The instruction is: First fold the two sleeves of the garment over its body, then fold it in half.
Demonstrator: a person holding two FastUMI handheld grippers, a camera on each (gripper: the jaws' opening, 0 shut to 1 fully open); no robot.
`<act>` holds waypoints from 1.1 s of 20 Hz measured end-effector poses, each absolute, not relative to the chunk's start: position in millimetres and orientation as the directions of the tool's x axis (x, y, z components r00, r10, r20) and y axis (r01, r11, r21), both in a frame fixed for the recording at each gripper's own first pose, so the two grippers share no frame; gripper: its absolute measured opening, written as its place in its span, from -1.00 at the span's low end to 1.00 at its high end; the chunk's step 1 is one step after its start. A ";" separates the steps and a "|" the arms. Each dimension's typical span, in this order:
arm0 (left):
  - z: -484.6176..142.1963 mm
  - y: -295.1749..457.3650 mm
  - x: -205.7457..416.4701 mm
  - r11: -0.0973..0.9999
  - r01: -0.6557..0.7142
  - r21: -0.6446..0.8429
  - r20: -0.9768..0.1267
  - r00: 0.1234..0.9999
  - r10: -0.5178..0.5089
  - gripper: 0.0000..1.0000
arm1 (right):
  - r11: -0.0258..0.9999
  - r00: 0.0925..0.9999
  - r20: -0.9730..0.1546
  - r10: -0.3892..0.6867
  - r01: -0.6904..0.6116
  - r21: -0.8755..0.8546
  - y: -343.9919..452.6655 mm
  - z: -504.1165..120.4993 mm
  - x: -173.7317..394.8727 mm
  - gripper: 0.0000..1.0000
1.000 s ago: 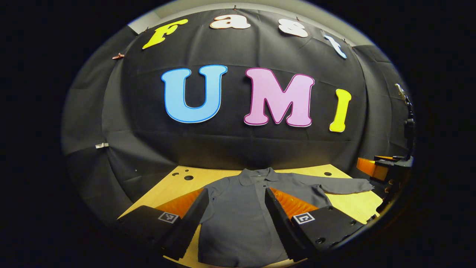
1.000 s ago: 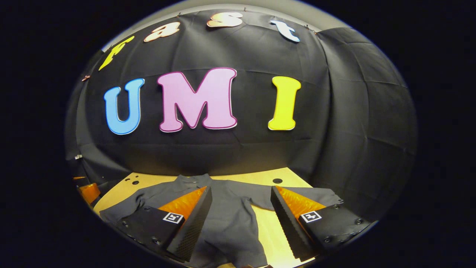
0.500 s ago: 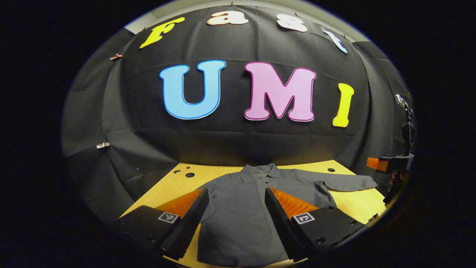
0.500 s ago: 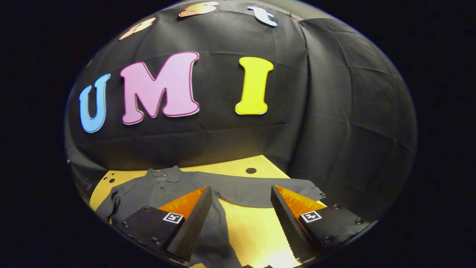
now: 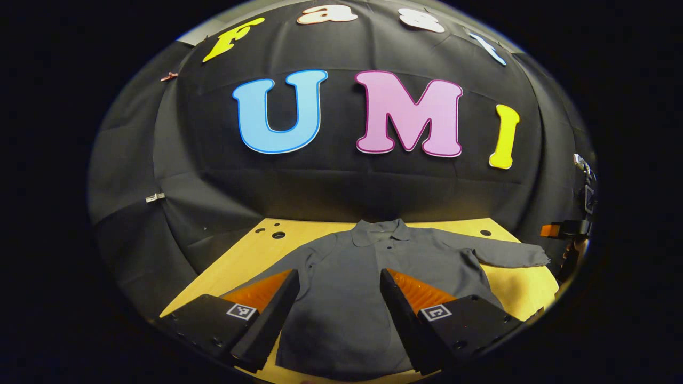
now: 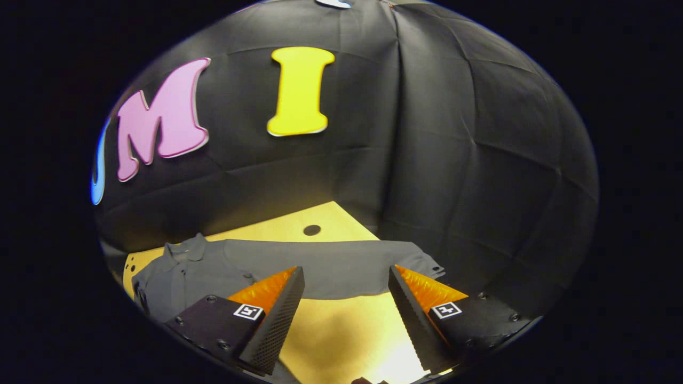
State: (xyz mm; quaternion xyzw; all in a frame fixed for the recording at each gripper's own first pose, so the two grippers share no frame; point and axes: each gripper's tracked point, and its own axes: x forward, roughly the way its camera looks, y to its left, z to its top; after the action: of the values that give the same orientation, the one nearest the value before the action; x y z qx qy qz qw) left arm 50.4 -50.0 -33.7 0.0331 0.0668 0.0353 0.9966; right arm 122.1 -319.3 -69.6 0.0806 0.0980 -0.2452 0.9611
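Note:
A grey collared shirt (image 5: 341, 298) lies flat, front up, on the wooden table (image 5: 251, 256), its collar (image 5: 380, 231) at the far end. One sleeve (image 5: 509, 255) stretches out to the right. The other sleeve runs down behind my left gripper's near finger and is partly hidden. My left gripper (image 5: 339, 273) hovers open over the shirt's body. My right gripper (image 6: 346, 269) is open above the outstretched sleeve (image 6: 331, 256), short of the cuff (image 6: 427, 264). Part of the right gripper (image 5: 564, 230) also peeks in at the far right edge of the left gripper view.
Round holes sit in the tabletop near its far corners (image 5: 278, 234) (image 6: 311, 230). The black cloth wall (image 6: 469, 160) stands close behind and to the right of the table. Bare wood (image 6: 341, 330) lies below the sleeve, beside the shirt's body.
The right gripper has swung to the right, from over the shirt's body to over the outstretched sleeve. The left gripper has shifted slightly and stays open over the body.

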 end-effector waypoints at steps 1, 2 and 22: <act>-38.1 -51.0 52.8 0.995 -0.069 0.075 -0.142 0.987 0.079 0.92 | 0.849 0.845 -0.234 -0.480 0.515 0.117 -333.9 -74.3 127.8 0.96; -39.2 -53.5 55.5 0.994 -0.071 0.080 -0.150 0.985 0.082 0.92 | 0.832 0.829 -0.240 -0.506 0.542 0.118 -349.7 -79.0 133.3 0.96; -65.8 -108.5 96.6 0.989 -0.037 0.146 -0.240 0.968 0.072 0.95 | 0.660 0.610 -0.535 -0.585 0.741 0.124 -468.4 -179.6 181.6 0.96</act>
State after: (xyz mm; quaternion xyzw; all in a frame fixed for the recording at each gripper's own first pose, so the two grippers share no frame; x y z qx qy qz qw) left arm 96.6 -108.5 -65.8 0.0705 0.1232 0.0274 0.9895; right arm 181.6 -468.4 -179.6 0.1689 0.2313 -0.3762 0.8811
